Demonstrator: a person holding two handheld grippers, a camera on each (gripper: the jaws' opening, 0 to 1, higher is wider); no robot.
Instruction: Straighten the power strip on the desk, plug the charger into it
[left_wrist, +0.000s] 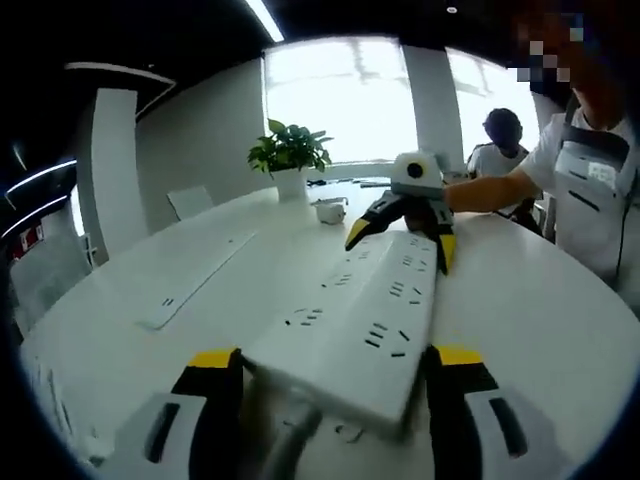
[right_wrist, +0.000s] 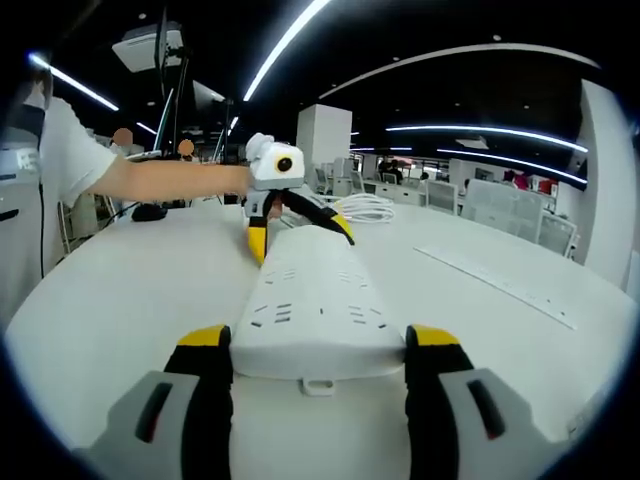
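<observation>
Left gripper (left_wrist: 325, 385): jaws astride one end of the power strip (left_wrist: 355, 310), grasping it, raised off the white desk (left_wrist: 520, 300). Right gripper (right_wrist: 318, 365): jaws flanking the opposite end, likewise holding. Strip spanning the desk's middle, well clear of every edge. Straightening step in hand. Next, probably: turn both ends together, lay flat, then fetch the charger. White object (left_wrist: 330, 212) beside the potted plant (left_wrist: 290, 160) near the far edge, too small to identify.
</observation>
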